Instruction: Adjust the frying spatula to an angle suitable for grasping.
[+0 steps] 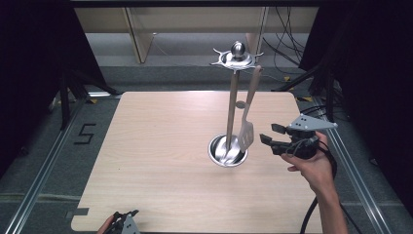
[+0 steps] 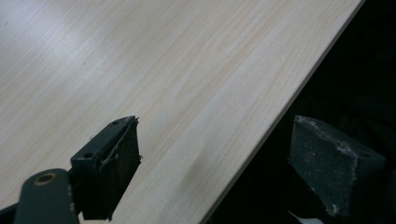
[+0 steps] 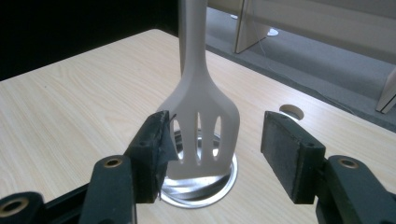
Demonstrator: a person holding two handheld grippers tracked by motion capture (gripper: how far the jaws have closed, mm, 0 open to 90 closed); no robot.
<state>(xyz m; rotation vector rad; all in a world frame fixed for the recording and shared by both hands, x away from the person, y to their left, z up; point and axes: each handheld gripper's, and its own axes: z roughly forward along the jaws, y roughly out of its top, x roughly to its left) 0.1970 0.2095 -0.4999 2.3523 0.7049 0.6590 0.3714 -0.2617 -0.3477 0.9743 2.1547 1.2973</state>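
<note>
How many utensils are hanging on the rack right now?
1: a slotted spatula hangs from the rack's top ring, its blade just above the round metal base. None seem hidden.

A pale wood-grain worktop (image 1: 160, 161) stands on grey floor, between two metal rails (image 1: 44, 165) that run along its sides. A black mark shaped like the figure 5 (image 1: 85, 133) lies on the floor left of it. Light wooden panels (image 1: 141, 39) stand beyond the far edge, with black cables (image 1: 287, 44) trailing at the right. A round hole (image 3: 291, 112) is cut near the worktop's edge.
</note>
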